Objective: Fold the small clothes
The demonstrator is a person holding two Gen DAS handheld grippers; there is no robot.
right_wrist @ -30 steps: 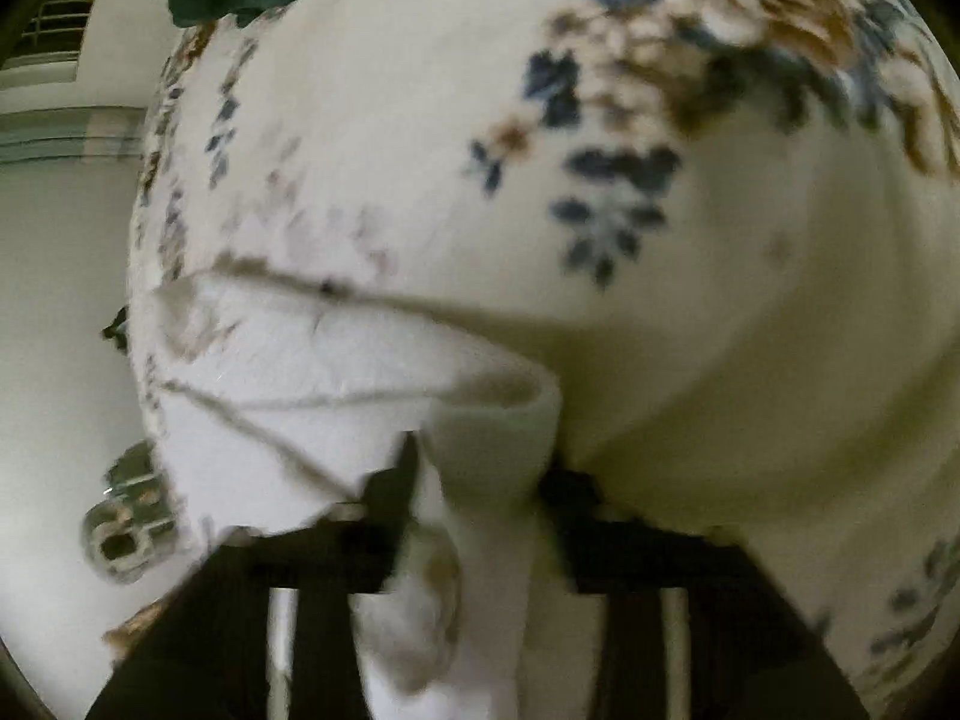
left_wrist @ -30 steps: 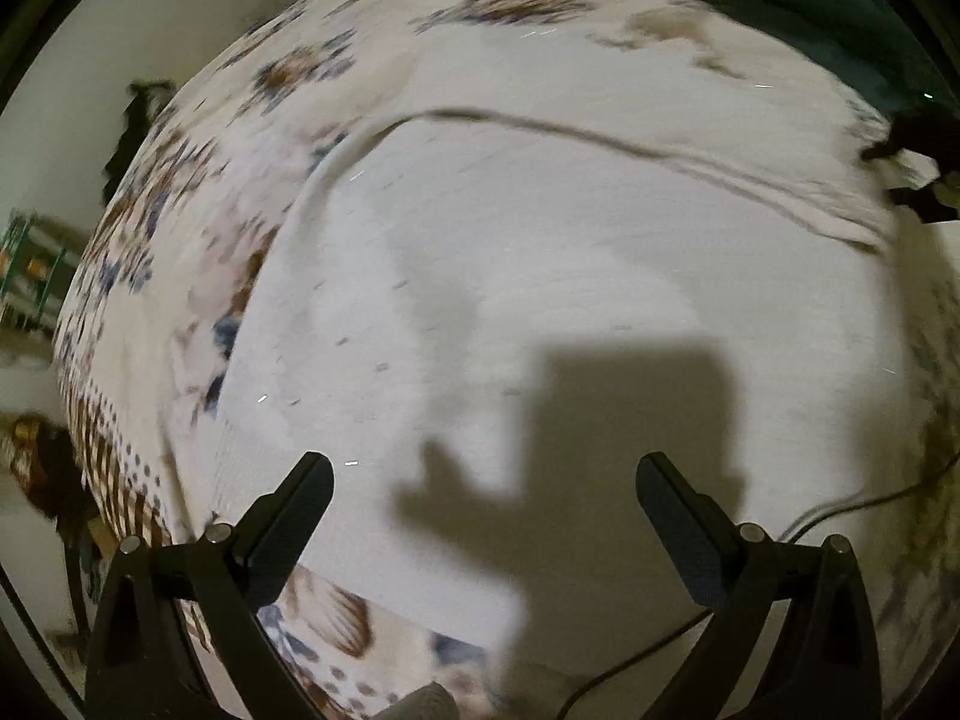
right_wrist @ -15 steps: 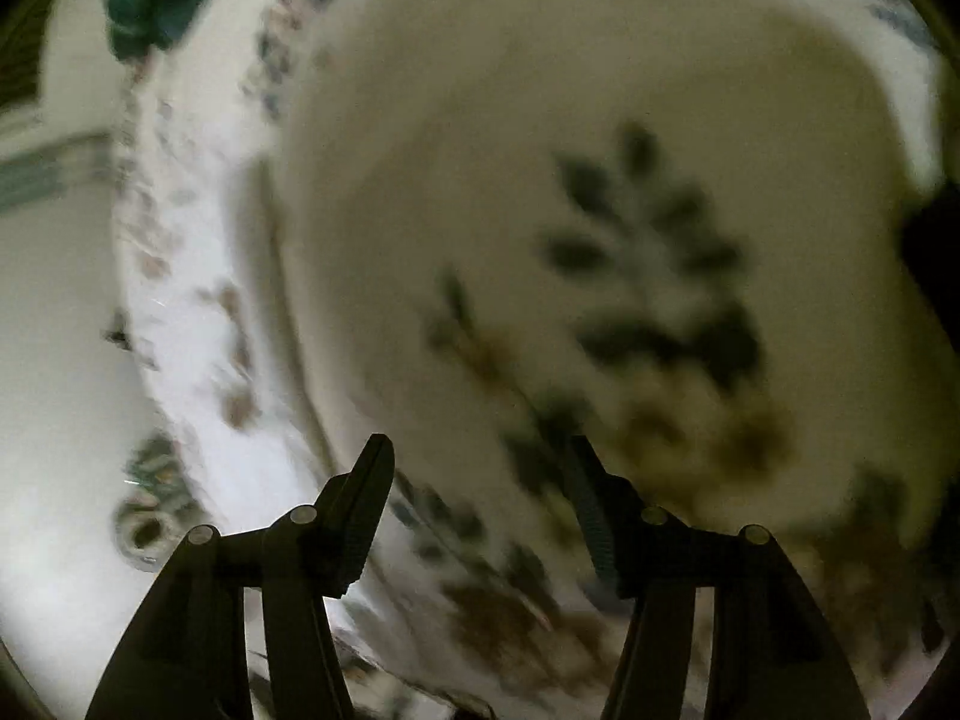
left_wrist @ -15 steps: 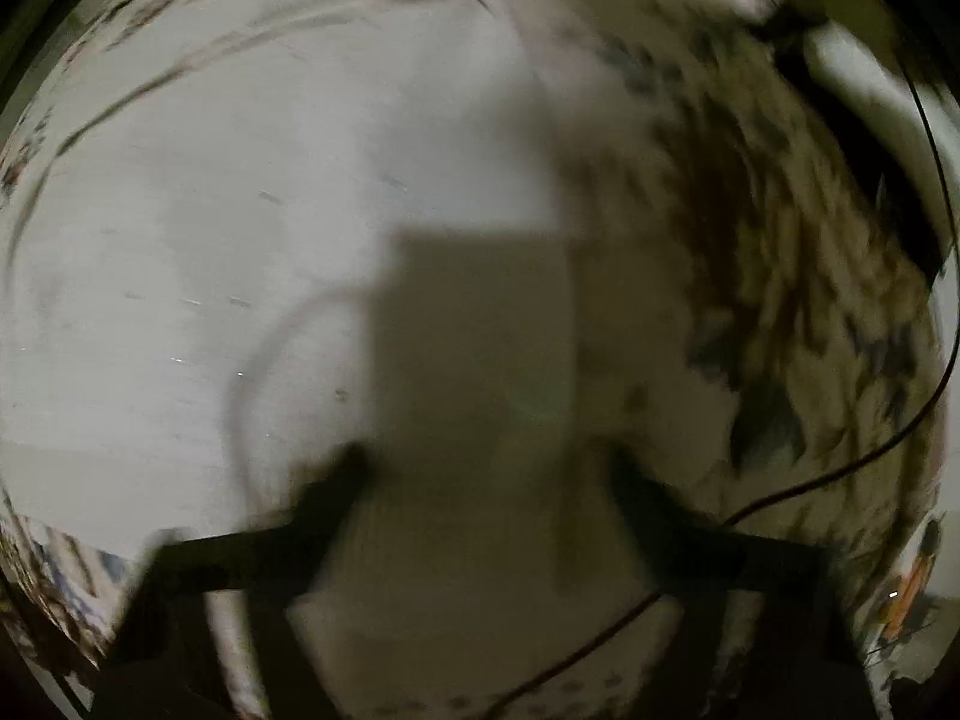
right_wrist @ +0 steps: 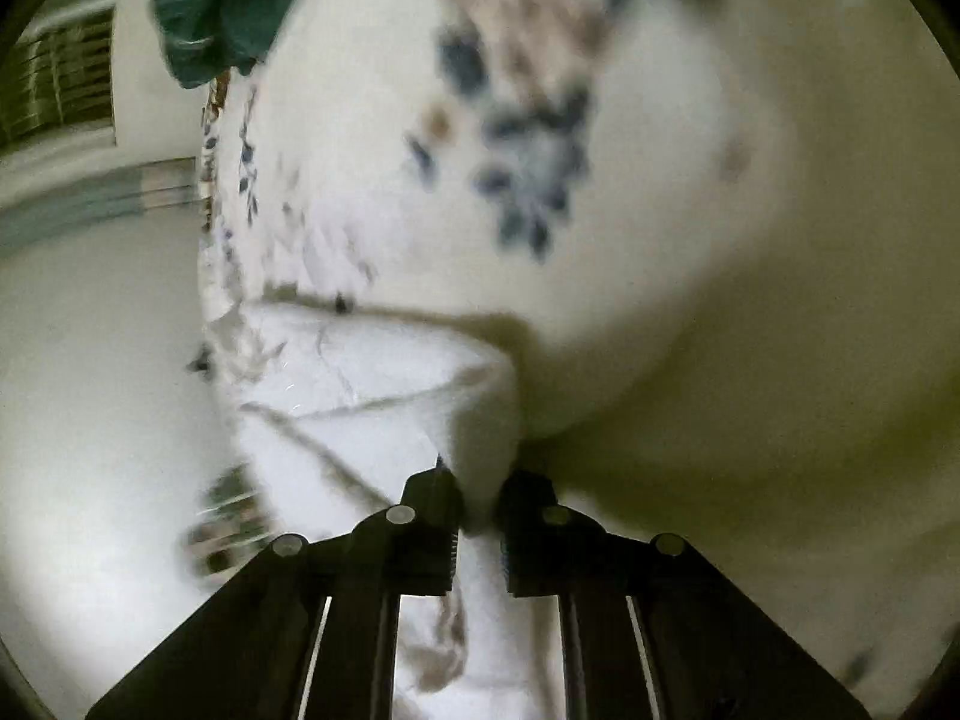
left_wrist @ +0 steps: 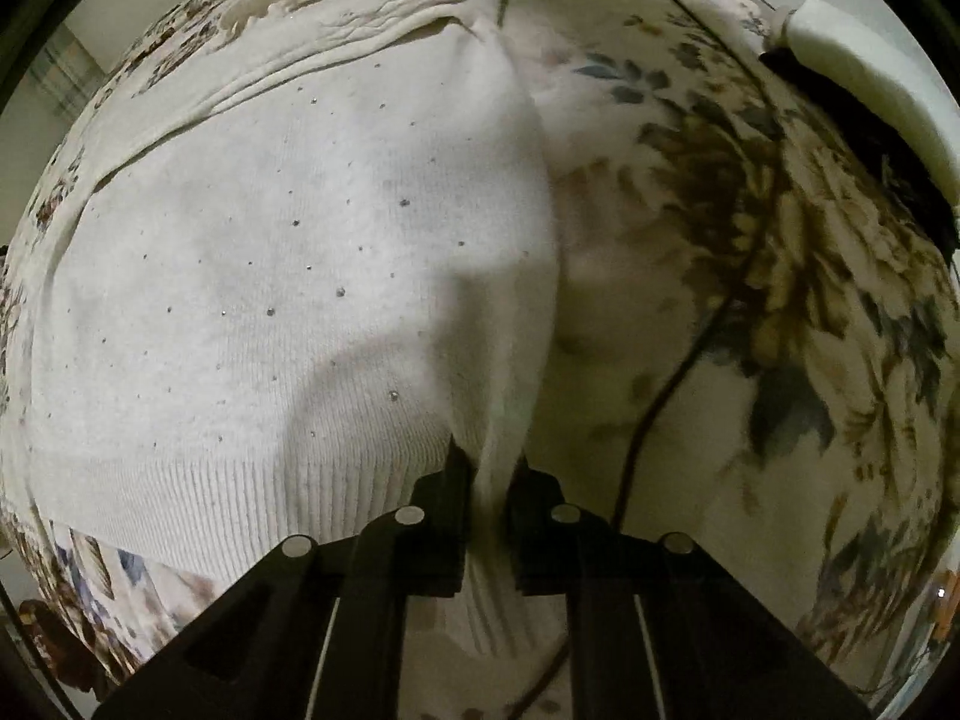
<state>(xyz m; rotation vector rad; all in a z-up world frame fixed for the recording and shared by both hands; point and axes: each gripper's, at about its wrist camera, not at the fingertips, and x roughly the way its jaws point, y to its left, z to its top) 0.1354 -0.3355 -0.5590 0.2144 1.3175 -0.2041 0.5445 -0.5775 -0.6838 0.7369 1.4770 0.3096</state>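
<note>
A white knit sweater [left_wrist: 270,270] dotted with small studs lies spread on a floral bedsheet [left_wrist: 750,240]. My left gripper [left_wrist: 495,480] points steeply down and is shut on the sweater's right side edge, just above the ribbed hem, with a ridge of fabric pinched between its pads. In the blurred right wrist view the sweater [right_wrist: 372,384] shows as a folded white edge with seams. My right gripper [right_wrist: 480,492] is closing its jaws on a fold of that fabric, which sits squeezed between the pads.
A thin black cable [left_wrist: 654,408] runs over the sheet right of the sweater. A white padded object [left_wrist: 870,78] lies at the upper right. A dark green garment [right_wrist: 210,6] hangs at the bed's far edge, with pale floor [right_wrist: 90,360] on the left.
The left gripper swept across the sweater to its side edge and went from wide open to shut on it. The right gripper swung over bare sheet, then came back and closed on the fold.
</note>
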